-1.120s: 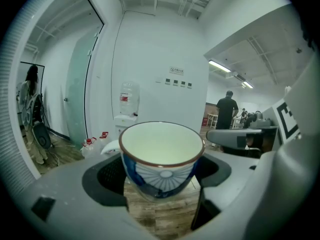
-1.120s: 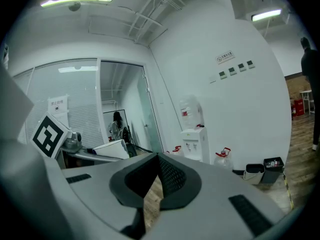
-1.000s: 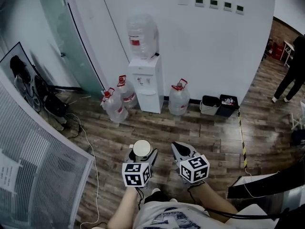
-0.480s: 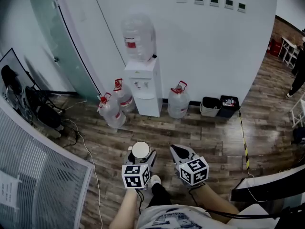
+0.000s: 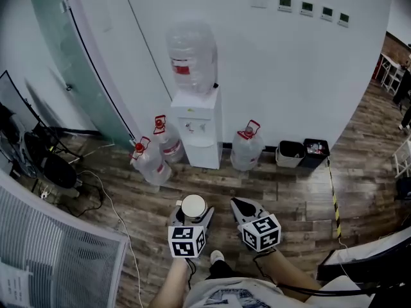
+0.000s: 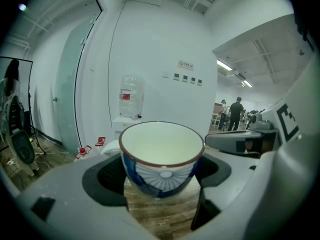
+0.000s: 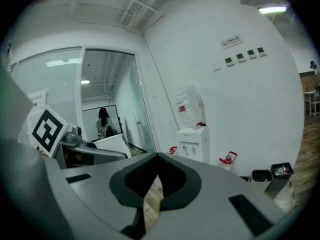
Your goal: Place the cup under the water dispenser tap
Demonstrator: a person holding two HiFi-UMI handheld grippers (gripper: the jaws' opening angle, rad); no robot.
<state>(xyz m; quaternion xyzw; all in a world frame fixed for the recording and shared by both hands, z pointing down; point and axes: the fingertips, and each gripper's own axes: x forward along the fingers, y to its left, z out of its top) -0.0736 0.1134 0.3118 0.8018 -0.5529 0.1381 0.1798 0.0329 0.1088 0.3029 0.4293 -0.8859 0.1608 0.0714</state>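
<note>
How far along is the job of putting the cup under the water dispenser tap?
Done: the cup is picked up, clamped upright in the left gripper. In hand: it faces the water dispenser, which stands by the wall across the floor. Left: cover that gap and set the cup under the tap. The right gripper is shut, empty.

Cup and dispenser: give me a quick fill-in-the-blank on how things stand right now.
The left gripper is shut on the ___. The right gripper has its jaws ___ on nothing. ___ spare bottles stand beside the water dispenser.
Missing: cup; shut; three.
</note>
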